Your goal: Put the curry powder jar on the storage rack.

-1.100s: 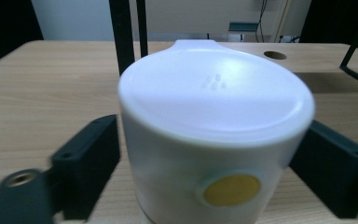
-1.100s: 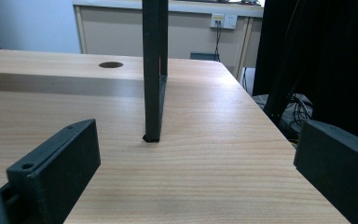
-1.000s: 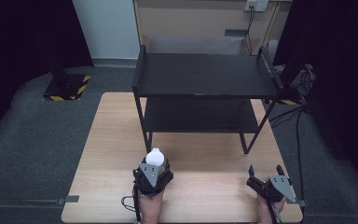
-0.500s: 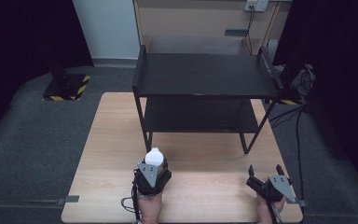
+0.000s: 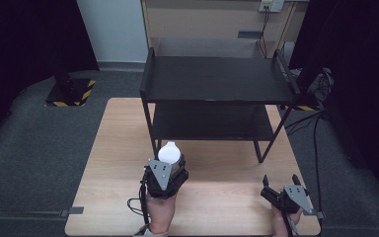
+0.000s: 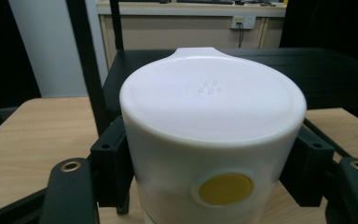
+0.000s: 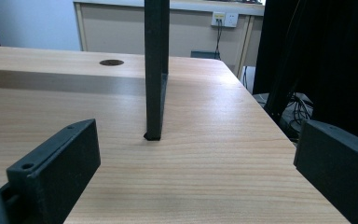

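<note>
I am pinching a white cup [image 6: 212, 140] in my left tool [image 5: 170, 160], holding it above the worktop [image 5: 113, 148], just before the black shelf rack [image 5: 217, 81]. My right tool [image 5: 280, 185] is resting spread, gripping nothing.

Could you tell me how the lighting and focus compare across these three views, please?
High view: evenly lit table, dark surroundings, shadow beneath the black shelf. Left gripper view: the white cup looms close, slightly soft, with background sharper. Right gripper view: the shelf leg is crisp; near jaws blur slightly.
</note>
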Motion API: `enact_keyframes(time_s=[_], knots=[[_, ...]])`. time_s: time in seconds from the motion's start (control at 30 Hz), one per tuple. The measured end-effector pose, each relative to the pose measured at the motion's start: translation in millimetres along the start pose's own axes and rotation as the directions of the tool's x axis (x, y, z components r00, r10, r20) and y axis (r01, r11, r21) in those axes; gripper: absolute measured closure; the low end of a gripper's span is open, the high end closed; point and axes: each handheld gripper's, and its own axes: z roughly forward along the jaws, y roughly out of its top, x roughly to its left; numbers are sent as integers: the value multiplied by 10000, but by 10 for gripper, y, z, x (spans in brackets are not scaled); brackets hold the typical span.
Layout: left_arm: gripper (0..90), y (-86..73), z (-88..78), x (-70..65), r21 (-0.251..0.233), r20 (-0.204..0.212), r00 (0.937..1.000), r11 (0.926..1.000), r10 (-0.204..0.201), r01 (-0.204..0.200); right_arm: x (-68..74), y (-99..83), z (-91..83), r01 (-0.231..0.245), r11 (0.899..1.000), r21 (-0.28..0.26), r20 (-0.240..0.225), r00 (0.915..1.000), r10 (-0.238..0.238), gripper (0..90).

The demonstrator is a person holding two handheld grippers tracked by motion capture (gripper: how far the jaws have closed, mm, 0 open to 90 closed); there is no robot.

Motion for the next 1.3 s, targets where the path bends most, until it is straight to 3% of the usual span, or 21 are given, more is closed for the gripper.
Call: enact_keyframes(time_s=[0.1, 0.3, 0.53, 0.73, 1.03, 1.3], knots=[[303, 165, 28, -31, -105, 139, 9999, 9999, 12, -11, -2, -2, -2, -28, 10000, -12, 0, 10000, 28, 5], [303, 336, 110, -117, -204, 29, 10000, 9998, 25, -24, -2, -13, -9, -40, 9999, -94, -3, 10000, 40, 5], [303, 584, 317, -196, -530, -107, 9998, 9985, 146, -152, -11, -37, -22, -206, 9994, -262, 21, 9998, 207, 5], [303, 793, 545, -188, -439, -210, 9992, 9985, 331, -340, -33, -67, -39, -310, 9984, -473, -94, 9995, 306, 6], [302, 881, 794, -168, -351, -464, 9986, 9990, 249, -266, -58, -87, -44, -402, 9973, -615, -216, 9990, 390, 5], [303, 812, 1023, -136, -307, -680, 9973, 9991, 276, -297, -65, -78, -37, -257, 9980, -578, -397, 9989, 235, 5]])
